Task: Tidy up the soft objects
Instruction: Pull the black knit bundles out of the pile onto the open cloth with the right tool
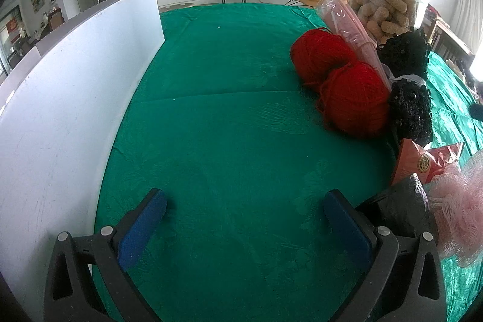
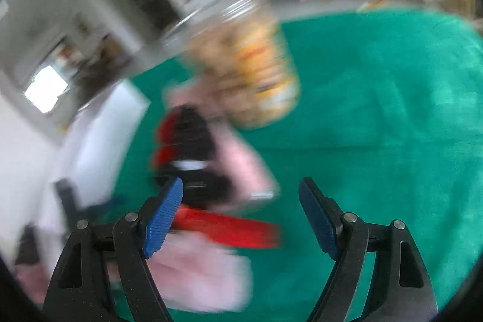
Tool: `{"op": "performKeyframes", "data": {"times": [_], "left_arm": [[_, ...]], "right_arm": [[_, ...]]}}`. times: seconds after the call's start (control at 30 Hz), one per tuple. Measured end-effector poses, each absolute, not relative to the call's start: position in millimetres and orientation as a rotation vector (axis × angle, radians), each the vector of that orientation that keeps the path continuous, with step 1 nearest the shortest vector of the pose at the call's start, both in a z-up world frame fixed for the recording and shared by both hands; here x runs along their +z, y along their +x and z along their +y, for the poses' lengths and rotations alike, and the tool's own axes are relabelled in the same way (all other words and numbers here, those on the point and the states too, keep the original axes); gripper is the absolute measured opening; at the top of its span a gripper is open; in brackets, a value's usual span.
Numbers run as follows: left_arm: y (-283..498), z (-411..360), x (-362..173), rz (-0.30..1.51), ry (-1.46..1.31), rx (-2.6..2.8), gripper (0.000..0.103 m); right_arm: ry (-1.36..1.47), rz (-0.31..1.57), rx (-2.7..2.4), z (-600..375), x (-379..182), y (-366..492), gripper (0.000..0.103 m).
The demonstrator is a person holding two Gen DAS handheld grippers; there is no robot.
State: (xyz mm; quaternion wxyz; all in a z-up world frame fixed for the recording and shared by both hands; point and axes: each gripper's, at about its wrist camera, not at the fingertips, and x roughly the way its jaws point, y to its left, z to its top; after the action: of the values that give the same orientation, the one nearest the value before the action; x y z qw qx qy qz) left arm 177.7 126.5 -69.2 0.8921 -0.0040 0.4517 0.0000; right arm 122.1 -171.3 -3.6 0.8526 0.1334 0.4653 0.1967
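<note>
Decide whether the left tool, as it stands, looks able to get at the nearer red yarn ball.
Probably yes. The left tool is open and empty, and only bare green cloth lies between it and the nearer red yarn ball, which sits ahead to its right with its near side uncovered.

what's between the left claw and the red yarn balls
Only bare green tablecloth lies between the open left claw and the red yarn balls, as the left wrist view shows.

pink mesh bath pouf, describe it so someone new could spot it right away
On the green tablecloth, follow the row of clutter along its right side toward the camera, past the red yarn balls and the red packet. The pink mesh pouf lies nearest: the only pale, frilly netted thing.
</note>
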Motion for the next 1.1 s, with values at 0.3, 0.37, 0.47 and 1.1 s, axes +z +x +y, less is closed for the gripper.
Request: {"op": "performKeyframes", "data": {"times": [0.3, 0.37, 0.47, 1.1], "left_arm": [[178, 127, -69, 0.937, -0.008, 0.000, 0.103], [178, 127, -69, 0.938, -0.008, 0.001, 0.103], [178, 127, -69, 0.938, -0.007, 0.002, 0.103], [179, 128, -69, 0.938, -0.008, 0.008, 0.103]], "right_arm": [[0.254, 1.087, 0.373, -104, -34, 150, 0.026], [0.276, 1.042, 0.360, -124, -18, 138, 0.026], [0.298, 1.017, 0.346, -162, 11, 125, 0.026], [0.163, 0.874, -0.152, -271, -31, 56, 0.071]]}}
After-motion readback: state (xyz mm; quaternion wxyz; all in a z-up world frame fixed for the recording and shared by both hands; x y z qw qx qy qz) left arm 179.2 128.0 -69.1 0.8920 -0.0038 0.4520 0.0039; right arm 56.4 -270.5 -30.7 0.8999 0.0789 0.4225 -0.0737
